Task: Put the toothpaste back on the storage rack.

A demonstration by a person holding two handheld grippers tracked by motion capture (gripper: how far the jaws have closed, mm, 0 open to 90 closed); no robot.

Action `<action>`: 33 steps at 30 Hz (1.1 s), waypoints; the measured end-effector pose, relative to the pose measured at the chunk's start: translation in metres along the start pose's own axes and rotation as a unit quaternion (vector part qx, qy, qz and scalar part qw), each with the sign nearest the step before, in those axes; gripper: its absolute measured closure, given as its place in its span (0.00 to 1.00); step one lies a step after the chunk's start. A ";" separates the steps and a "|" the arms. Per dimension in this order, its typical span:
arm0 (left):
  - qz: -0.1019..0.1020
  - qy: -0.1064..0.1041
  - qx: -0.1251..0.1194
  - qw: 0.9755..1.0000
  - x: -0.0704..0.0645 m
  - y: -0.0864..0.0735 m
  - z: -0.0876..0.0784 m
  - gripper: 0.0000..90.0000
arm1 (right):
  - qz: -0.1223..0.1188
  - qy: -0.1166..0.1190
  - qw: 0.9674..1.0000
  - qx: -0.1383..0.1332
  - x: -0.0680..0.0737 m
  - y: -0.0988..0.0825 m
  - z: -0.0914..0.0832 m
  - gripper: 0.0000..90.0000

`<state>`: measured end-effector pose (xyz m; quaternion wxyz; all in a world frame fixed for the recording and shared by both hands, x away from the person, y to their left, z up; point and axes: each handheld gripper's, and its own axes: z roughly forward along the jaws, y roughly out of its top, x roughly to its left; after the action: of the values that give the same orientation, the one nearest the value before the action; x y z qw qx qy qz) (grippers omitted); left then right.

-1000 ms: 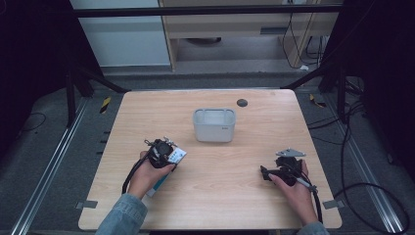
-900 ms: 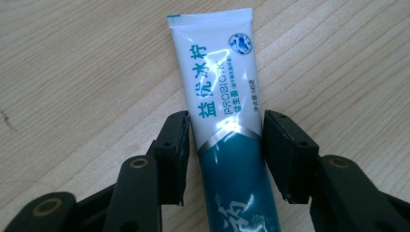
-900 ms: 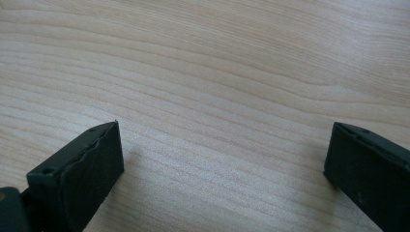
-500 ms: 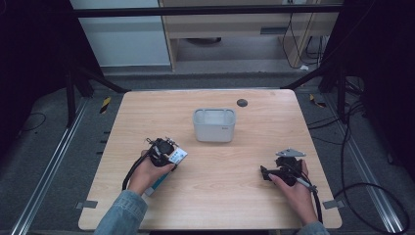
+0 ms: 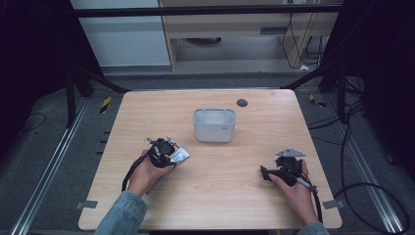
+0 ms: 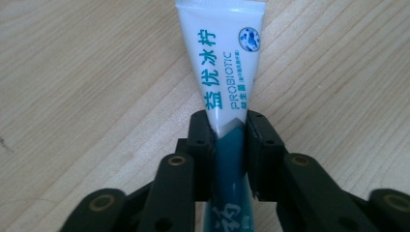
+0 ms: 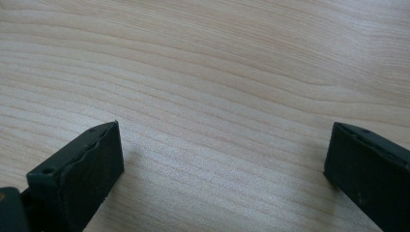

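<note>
Toothpaste tube (image 6: 223,72), white with teal print, lies flat on the wooden table (image 5: 215,196) left of centre, clamped near its teal lower part by the left gripper (image 6: 226,126); its jaws have just been closing and now press on both sides of the tube, with the wide crimped end pointing away from the camera. In the high view the left gripper (image 5: 164,152) sits in front of and to the left of the grey bin (image 5: 214,125), which stands near the table's middle, well apart from the tube (image 5: 180,155); the likely step is to lift the tube and carry it to that bin. Right gripper (image 7: 220,159) is released, jaws wide apart over bare wood; in the high view it (image 5: 266,174) rests at the right, away from the work. For a sound lift: keep the clamp square across the tube so that it does not twist; raise straight up before moving sideways; clear the bin's rim before letting go; a soft tube may sag or slip if pinched too lightly.
</note>
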<state>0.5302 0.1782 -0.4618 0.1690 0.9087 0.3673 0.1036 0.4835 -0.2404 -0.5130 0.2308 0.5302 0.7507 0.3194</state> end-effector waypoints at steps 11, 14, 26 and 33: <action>-0.008 0.006 -0.037 0.999 0.003 -0.007 -0.016 0.86 | 0.002 0.000 1.000 0.000 0.000 0.000 0.000 0.01; -0.013 0.023 -0.079 0.997 0.003 -0.010 -0.031 0.87 | 0.002 0.000 1.000 0.000 0.000 0.000 0.000 0.01; -0.023 0.029 -0.122 0.992 0.008 -0.015 -0.052 0.87 | 0.002 0.000 1.000 0.000 0.000 0.000 0.000 0.01; -0.029 0.027 -0.140 0.989 0.009 -0.015 -0.060 0.87 | 0.002 -0.001 1.000 0.000 0.000 0.000 0.000 0.01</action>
<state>0.5084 0.2085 -0.4114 0.2877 0.8619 0.3796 0.1741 0.4834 -0.2399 -0.5130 0.2311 0.5317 0.7495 0.3197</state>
